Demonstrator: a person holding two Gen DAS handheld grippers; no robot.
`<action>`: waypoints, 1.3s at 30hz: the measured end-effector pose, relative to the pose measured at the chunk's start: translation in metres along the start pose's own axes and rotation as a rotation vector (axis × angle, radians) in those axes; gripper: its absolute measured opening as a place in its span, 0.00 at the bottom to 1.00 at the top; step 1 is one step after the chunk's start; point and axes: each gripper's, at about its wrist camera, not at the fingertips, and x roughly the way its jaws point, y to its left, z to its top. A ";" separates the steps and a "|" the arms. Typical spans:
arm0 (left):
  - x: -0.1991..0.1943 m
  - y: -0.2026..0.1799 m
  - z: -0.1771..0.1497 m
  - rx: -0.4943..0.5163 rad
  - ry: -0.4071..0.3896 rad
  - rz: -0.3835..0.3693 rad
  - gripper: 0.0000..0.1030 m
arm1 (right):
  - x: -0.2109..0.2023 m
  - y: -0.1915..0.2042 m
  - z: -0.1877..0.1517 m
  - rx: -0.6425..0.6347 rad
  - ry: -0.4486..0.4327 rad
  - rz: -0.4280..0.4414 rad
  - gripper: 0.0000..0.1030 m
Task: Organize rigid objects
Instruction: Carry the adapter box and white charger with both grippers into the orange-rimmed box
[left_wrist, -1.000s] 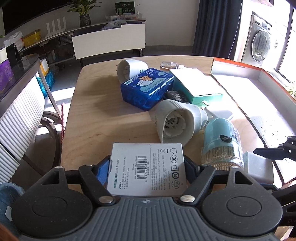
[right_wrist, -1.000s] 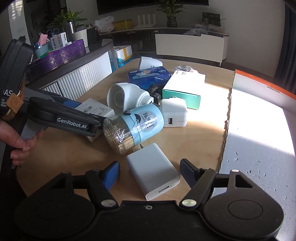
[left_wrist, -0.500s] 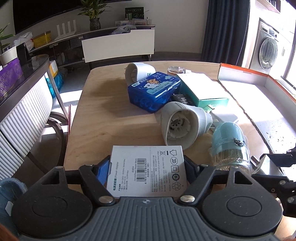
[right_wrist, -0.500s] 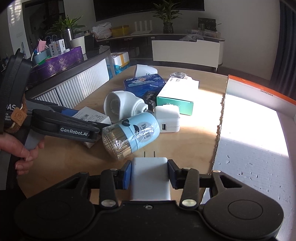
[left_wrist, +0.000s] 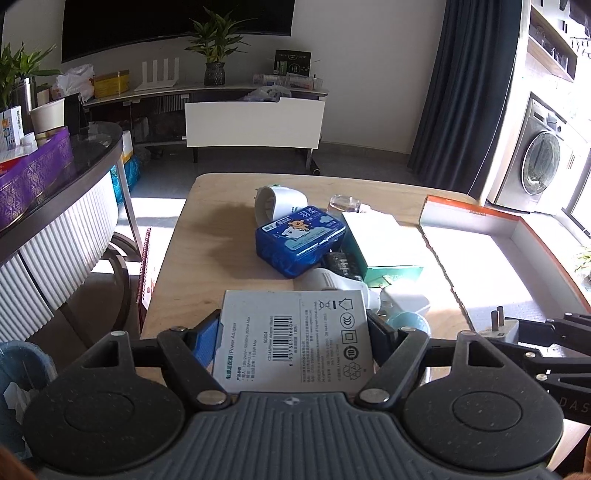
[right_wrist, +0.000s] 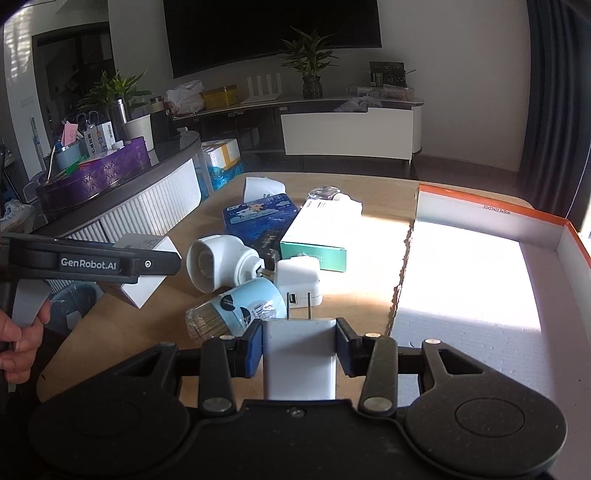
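My right hand-held gripper (right_wrist: 299, 347) pinches the white charger (right_wrist: 300, 363) by its flat sides, above the desk (right_wrist: 373, 258). I judge it light, stiff and smooth. My left hand-held gripper (left_wrist: 293, 339) clamps the adapter box (left_wrist: 295, 339); its cardboard may dent.

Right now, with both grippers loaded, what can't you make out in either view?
- Left wrist view: the toothpick jar is mostly hidden behind the adapter box in the left gripper.
- Left wrist view: the right gripper is cut off by the right edge; only the white charger and finger tips show.
- Right wrist view: the charger's rear end is hidden by the gripper body.
- Both views: the tray's right side is cut off.
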 end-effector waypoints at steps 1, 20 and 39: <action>-0.001 -0.004 0.002 0.001 -0.002 -0.010 0.76 | -0.002 -0.003 0.003 0.006 -0.010 -0.008 0.49; 0.026 -0.108 0.049 0.081 -0.019 -0.180 0.76 | -0.035 -0.107 0.056 0.135 -0.106 -0.257 0.49; 0.057 -0.162 0.064 0.128 0.016 -0.206 0.76 | -0.023 -0.160 0.064 0.204 -0.077 -0.308 0.49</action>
